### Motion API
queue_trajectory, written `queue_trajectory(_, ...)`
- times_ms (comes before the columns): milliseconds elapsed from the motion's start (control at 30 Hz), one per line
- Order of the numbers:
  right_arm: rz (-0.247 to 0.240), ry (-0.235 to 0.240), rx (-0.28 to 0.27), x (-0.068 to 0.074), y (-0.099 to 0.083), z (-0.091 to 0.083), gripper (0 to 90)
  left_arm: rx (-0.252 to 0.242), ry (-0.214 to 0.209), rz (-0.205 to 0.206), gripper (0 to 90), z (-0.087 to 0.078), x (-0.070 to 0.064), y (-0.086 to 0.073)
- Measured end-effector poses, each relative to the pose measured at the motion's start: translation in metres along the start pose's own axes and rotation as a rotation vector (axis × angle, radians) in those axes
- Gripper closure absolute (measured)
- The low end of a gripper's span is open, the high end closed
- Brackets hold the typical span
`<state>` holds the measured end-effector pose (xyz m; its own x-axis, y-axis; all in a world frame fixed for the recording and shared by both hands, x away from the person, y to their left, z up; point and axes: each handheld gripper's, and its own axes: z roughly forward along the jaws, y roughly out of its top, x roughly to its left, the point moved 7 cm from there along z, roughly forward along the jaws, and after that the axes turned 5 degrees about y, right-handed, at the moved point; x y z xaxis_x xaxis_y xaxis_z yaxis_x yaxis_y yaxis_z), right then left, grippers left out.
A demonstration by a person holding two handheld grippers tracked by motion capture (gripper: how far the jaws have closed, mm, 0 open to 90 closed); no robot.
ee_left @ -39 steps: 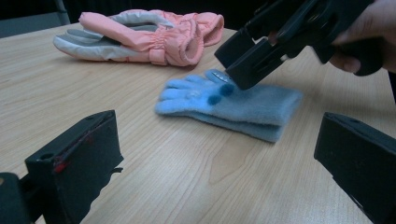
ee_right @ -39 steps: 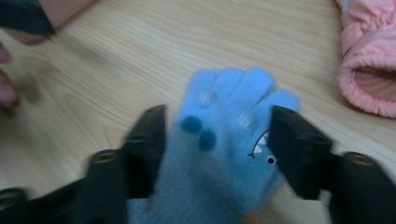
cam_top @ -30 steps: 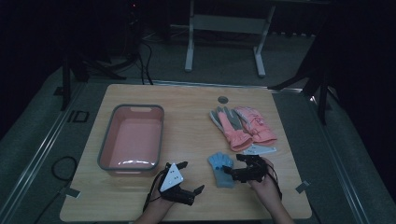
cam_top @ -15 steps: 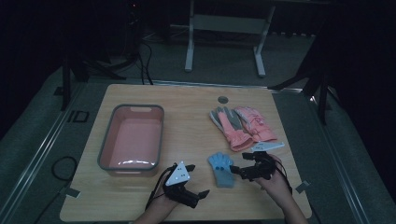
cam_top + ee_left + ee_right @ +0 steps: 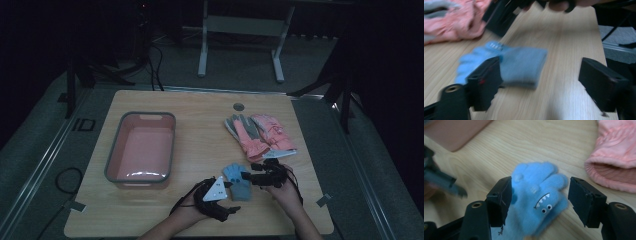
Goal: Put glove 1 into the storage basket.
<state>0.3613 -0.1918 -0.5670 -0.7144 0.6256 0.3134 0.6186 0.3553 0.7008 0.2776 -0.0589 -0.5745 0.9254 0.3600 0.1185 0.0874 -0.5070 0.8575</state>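
A small blue glove (image 5: 238,182) with a monster face lies flat near the table's front edge. In the right gripper view the blue glove (image 5: 536,195) sits between the jaws of my right gripper (image 5: 541,200), which is open and straddles its finger end. In the high view my right gripper (image 5: 251,178) comes at the glove from the right. My left gripper (image 5: 230,196), with a grey plate on top, is just left of the glove's cuff. My left gripper (image 5: 541,82) is open wide, with the blue glove (image 5: 519,66) lying just ahead of its jaws.
A pink tub (image 5: 140,150) with a grey rim stands on the left half of the table. A pair of pink and grey gloves (image 5: 260,132) lies behind the blue glove. A pink glove's cuff (image 5: 616,157) is close to my right jaw.
My left gripper has moved right, up to the blue glove's cuff. My right gripper has shifted slightly and stays open over the glove.
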Motion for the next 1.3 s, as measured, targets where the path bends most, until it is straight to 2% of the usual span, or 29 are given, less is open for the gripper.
queue_trajectory(67, 0.003, -0.012, 0.017, -0.003, -0.002, 0.009, 35.4, 0.022, -0.012, 0.046, 25.3, 0.008, 0.000, 0.000)
queue_trajectory(100, 0.016, -0.008, 0.023, -0.004, -0.003, 0.013, 35.3, 0.036, -0.006, 0.065, 26.4, 0.012, 0.001, -0.001)
queue_trajectory(200, 0.013, -0.036, 0.041, -0.006, -0.006, 0.023, 33.2, 0.063, -0.004, 0.118, 29.5, 0.019, 0.003, -0.003)
queue_trajectory(233, 0.011, -0.033, 0.045, -0.006, -0.007, 0.026, 32.8, 0.071, -0.012, 0.129, 30.0, 0.021, 0.003, -0.004)
queue_trajectory(367, -0.024, -0.078, 0.068, -0.005, -0.012, 0.033, 30.2, 0.113, -0.036, 0.176, 33.0, 0.027, 0.002, -0.006)
queue_trajectory(467, -0.039, -0.090, 0.072, -0.004, -0.013, 0.035, 30.5, 0.132, -0.030, 0.197, 37.1, 0.032, 0.002, -0.008)
queue_trajectory(600, -0.072, -0.106, 0.077, 0.000, -0.014, 0.037, 34.6, 0.148, -0.028, 0.191, 40.7, 0.036, 0.002, -0.009)
queue_trajectory(833, -0.099, -0.068, 0.096, 0.005, -0.014, 0.037, 55.7, 0.155, -0.014, 0.169, 47.7, 0.038, 0.004, -0.013)
queue_trajectory(967, -0.089, -0.015, 0.104, 0.009, -0.014, 0.040, 69.7, 0.158, 0.013, 0.155, 56.4, 0.039, 0.007, -0.015)
queue_trajectory(1033, -0.073, 0.004, 0.102, 0.009, -0.014, 0.040, 73.7, 0.162, 0.018, 0.149, 61.2, 0.039, 0.009, -0.014)
queue_trajectory(1100, -0.066, 0.005, 0.097, 0.008, -0.014, 0.041, 75.6, 0.161, 0.023, 0.140, 67.1, 0.038, 0.011, -0.011)
queue_trajectory(1133, -0.050, 0.008, 0.096, 0.008, -0.014, 0.041, 76.3, 0.160, 0.020, 0.115, 70.9, 0.038, 0.012, -0.010)
queue_trajectory(1167, -0.045, 0.008, 0.093, 0.008, -0.014, 0.040, 76.8, 0.160, 0.020, 0.115, 72.8, 0.038, 0.012, -0.010)
queue_trajectory(1267, -0.031, 0.011, 0.087, 0.008, -0.013, 0.038, 78.2, 0.174, -0.006, 0.077, 75.9, 0.035, 0.016, -0.007)
queue_trajectory(1300, -0.025, 0.013, 0.089, 0.008, -0.012, 0.037, 78.5, 0.174, -0.006, 0.077, 76.4, 0.035, 0.016, -0.007)
